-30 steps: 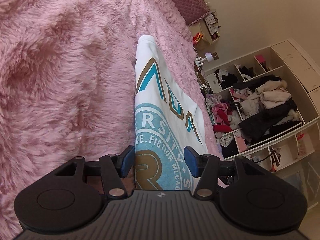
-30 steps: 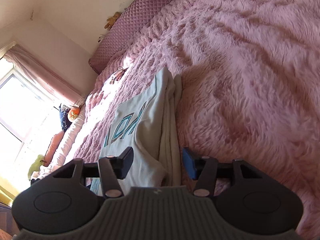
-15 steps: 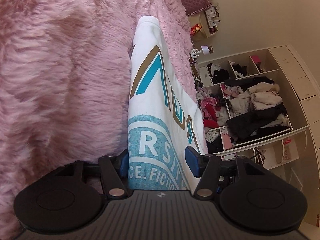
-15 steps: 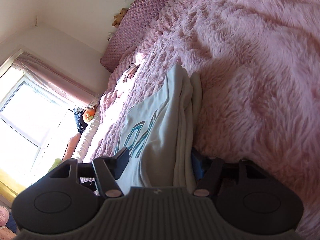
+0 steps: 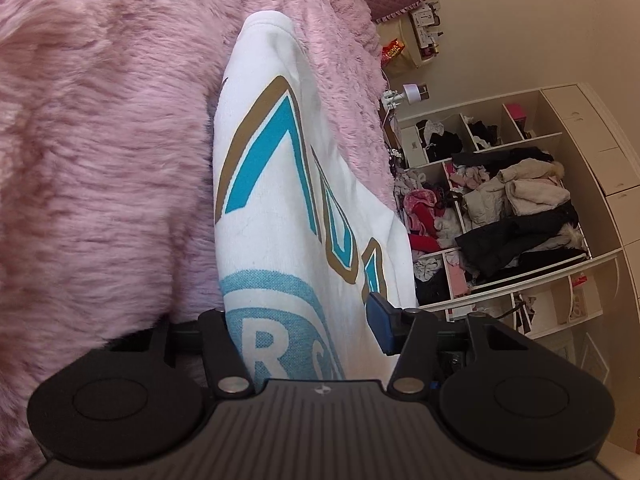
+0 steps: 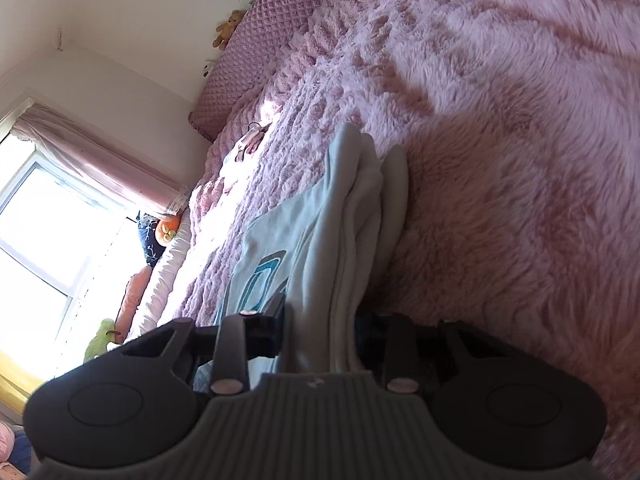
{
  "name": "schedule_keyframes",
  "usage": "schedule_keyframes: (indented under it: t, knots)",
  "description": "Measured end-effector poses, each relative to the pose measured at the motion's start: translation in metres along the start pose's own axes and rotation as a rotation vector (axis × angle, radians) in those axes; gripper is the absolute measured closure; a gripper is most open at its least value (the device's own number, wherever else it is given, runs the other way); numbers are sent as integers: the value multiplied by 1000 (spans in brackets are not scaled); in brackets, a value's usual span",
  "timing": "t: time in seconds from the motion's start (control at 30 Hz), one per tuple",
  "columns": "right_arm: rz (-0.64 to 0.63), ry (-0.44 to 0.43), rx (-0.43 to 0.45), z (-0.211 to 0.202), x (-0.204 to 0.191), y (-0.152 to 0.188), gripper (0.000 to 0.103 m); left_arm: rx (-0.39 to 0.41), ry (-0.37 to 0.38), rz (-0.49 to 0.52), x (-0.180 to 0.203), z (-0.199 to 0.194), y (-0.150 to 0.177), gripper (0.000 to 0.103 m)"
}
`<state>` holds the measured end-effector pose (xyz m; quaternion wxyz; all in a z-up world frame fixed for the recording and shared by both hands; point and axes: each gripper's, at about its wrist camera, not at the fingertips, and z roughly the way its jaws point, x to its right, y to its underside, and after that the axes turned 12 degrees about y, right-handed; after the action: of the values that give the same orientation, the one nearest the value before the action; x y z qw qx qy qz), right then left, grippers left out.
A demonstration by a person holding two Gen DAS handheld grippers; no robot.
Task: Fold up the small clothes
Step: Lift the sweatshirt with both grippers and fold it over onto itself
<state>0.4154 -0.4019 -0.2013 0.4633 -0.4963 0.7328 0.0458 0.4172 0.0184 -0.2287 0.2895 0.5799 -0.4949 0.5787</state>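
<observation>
A pink furry bed (image 5: 100,152) fills both views, and on it lies the white shirt (image 5: 280,208), already doubled over with its printed letters up, reaching from the near edge of the bed toward the quilted headboard (image 6: 272,36). To the far side stand open shelves (image 5: 500,208) stuffed with clothes.

The left gripper (image 5: 304,320) has shirt cloth between its fingers, which are closing; the right-hand blue pad stands clear of the cloth, so nothing is pinched yet. The right gripper (image 6: 320,332) is closing on the stacked side edge of the shirt, and its fingers appear to press the layers.

The likely trouble: the right fingers catch only some of the layers, so the fold slides apart when lifted, or the left ones grab fur along with cloth.

The left gripper's left pad is hidden behind the shirt, the right gripper's pads are in shadow, and the shirt's near hem is cut off by both gripper bodies.
</observation>
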Motion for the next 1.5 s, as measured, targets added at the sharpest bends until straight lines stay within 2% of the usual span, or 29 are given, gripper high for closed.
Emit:
schedule_keyframes:
  t: [0.1, 0.17, 0.3, 0.53, 0.73, 0.9, 1.03, 1.17, 1.37, 1.5]
  knots:
    - [9, 30, 14, -10, -7, -1, 80, 2, 17, 35, 13, -3, 2, 61]
    - [-23, 52, 33, -18, -21, 1, 80, -7, 39, 71, 27, -6, 2, 62]
    - [-69, 54, 57, -36, -50, 1, 81, -26, 18, 152, 56, -11, 2, 62]
    - [-158, 10, 83, -70, -112, 7, 82, 33, 44, 196, 101, -67, 8, 64]
    - [-215, -66, 65, -84, -172, 45, 82, 74, 0, 262, 140, -133, 26, 64]
    - [-259, -98, 60, -88, -207, 91, 82, 108, -31, 265, 151, -176, 42, 64]
    - [-267, -106, 38, -86, -218, 123, 82, 129, -38, 253, 140, -201, 56, 64]
    - [-291, -82, 20, -77, -218, 144, 82, 139, -41, 213, 112, -211, 65, 64]
    - [-298, -11, -4, -54, -193, 166, 82, 155, -26, 150, 60, -203, 72, 64]
    - [-276, 51, -49, -33, -169, 171, 82, 137, -61, 101, 28, -194, 75, 64]
